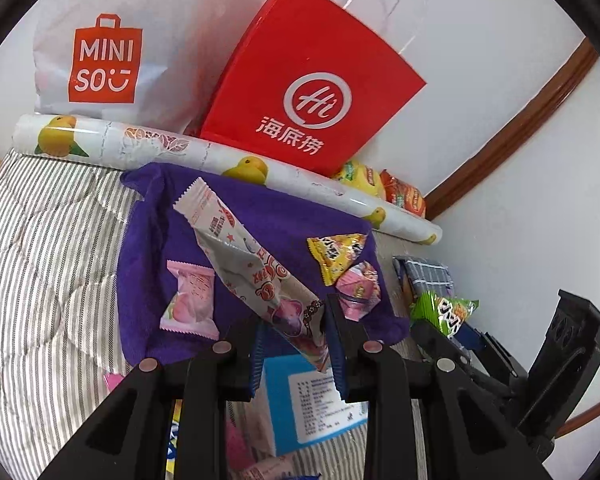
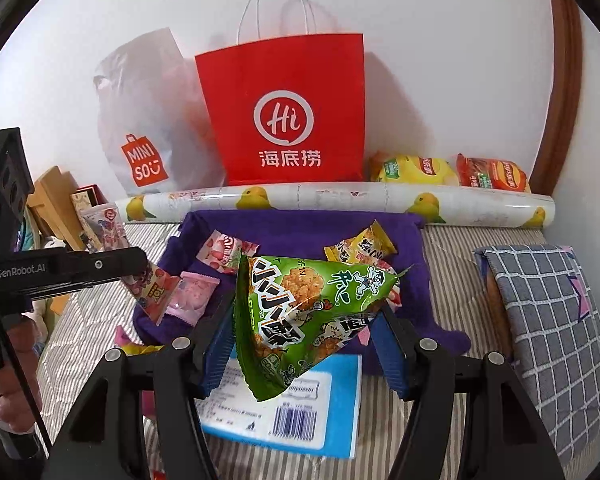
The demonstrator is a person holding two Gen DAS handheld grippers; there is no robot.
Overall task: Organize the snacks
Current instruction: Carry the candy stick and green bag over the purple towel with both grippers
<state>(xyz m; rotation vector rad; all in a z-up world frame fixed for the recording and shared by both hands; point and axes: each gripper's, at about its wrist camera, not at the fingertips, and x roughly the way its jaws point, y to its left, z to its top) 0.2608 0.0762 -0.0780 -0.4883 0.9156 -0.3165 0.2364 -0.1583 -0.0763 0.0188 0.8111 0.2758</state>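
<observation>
Approx midway: 4 snacks on purple towel (image 2: pixel 300 228); left gripper (image 1: pixel 296 344) pinching long wrapper (image 1: pixel 256 264), right gripper (image 2: pixel 304 344) pinching green pack (image 2: pixel 300 312), both above it, not yet set down.

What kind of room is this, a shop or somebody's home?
Probably a home bedroom: snacks lie on a purple towel spread over a striped quilt, with a checked pillow alongside and shopping bags leaning on the wall.

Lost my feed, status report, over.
Left gripper shut on long white snack packet. Right gripper shut on green snack bag. Purple cloth ahead, path clear.
</observation>
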